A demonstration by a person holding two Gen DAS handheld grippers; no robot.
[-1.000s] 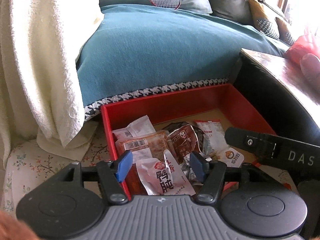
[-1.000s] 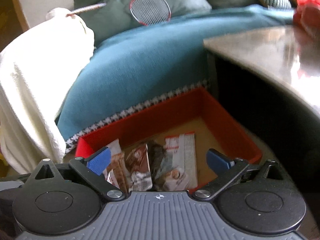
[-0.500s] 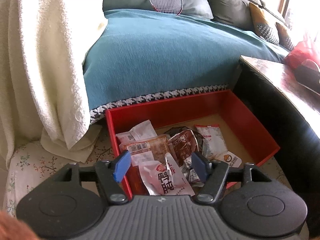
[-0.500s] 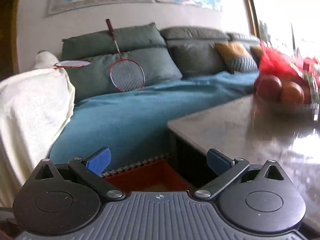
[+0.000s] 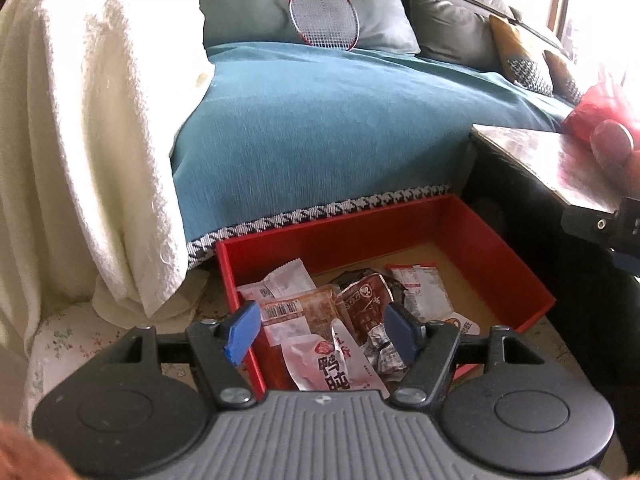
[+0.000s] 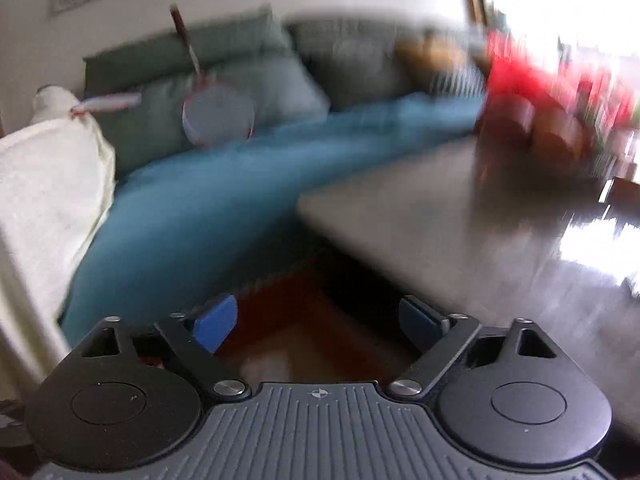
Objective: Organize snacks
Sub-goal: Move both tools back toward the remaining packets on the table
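Observation:
A red box (image 5: 332,228) stands on the floor between the sofa and a dark table, with several snack packets in its near half. My left gripper (image 5: 320,334) hovers over the box's near left corner, open. A pink-and-white packet (image 5: 332,368) lies between its blue pads (image 5: 240,332), which do not touch it. Behind it lie a brown packet (image 5: 368,304) and a white-and-red packet (image 5: 420,288). My right gripper (image 6: 318,322) is raised and faces the table's corner in a blurred view. Its jaws are closing with nothing between them. Part of its black body (image 5: 600,224) shows at the right edge of the left wrist view.
The glossy table (image 6: 440,220) stands right of the box and carries a red bag (image 6: 528,92) with round fruit. Behind the box is a sofa under a teal cover (image 5: 320,128). A white blanket (image 5: 80,120) hangs at the left, and a badminton racket (image 5: 324,16) leans on the cushions.
The right gripper has tipped up from the box toward the tabletop, and its jaws have narrowed a little. Its body has left the middle of the left wrist view. The left jaws widened slightly.

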